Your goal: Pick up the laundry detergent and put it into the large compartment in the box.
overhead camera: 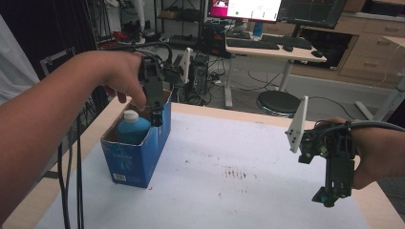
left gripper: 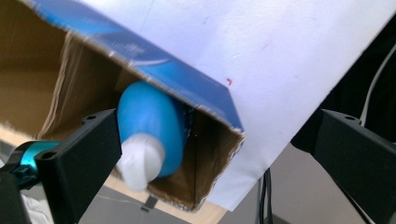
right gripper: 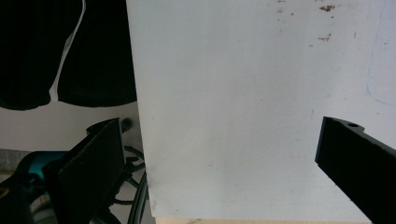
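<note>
High view: left tool (overhead camera: 156, 117) wide over blue bottle (overhead camera: 133, 128) in box (overhead camera: 138, 155); jaw could snag box wall, tipping it. Right tool (overhead camera: 329, 193) wide, idle at 4 o'clock.

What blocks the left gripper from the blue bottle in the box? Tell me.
Nothing visible does. The box is open at the top, and the left gripper hangs over its rim with jaws open beside the blue bottle. The white cap sits next to one jaw, with the box's blue wall close on its other side.

The right gripper (right gripper: 224, 163) hangs with its black jaws spread wide above the white sheet (right gripper: 243, 93), nothing between them.
</note>
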{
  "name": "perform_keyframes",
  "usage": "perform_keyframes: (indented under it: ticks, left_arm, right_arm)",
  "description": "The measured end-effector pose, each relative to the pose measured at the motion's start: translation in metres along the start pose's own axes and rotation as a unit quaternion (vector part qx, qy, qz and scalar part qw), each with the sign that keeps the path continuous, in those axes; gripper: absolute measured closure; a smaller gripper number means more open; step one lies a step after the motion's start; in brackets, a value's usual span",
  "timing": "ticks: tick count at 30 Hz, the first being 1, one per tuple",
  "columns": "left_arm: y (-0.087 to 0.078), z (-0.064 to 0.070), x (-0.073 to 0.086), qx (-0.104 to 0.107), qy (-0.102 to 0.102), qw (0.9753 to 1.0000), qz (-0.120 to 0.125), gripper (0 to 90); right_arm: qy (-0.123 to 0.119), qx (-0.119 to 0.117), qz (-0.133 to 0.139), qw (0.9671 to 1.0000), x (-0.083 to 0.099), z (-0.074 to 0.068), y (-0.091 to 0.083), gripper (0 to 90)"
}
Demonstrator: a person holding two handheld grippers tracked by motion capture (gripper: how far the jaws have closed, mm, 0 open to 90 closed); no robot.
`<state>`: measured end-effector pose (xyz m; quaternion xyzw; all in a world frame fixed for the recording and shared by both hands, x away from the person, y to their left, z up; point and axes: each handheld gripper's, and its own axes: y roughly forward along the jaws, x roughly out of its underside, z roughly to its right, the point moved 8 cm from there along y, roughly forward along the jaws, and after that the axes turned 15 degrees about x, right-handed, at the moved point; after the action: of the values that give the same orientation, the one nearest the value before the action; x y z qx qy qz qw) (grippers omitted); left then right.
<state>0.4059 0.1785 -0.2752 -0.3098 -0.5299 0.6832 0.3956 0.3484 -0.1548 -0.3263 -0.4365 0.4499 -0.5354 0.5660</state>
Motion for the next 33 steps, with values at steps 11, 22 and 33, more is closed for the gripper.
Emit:
perform_keyframes:
  ticks: [11,22,33]
  left_arm:
    - [0.013,0.028,-0.028,0.015,0.106,0.9939,-0.026,1.6]
    - [0.028,0.036,-0.038,0.028,0.141,0.9885,-0.046,1.7]
    - [0.038,0.034,-0.042,0.029,0.148,0.9872,-0.053,1.6]
  right_arm:
    - [0.002,-0.004,-0.003,1.0,-0.003,0.003,0.002,0.6]
    - [0.004,-0.004,-0.004,1.0,-0.003,0.01,0.0,0.6]
    - [0.005,-0.003,0.0,1.0,-0.001,0.013,-0.001,0.6]
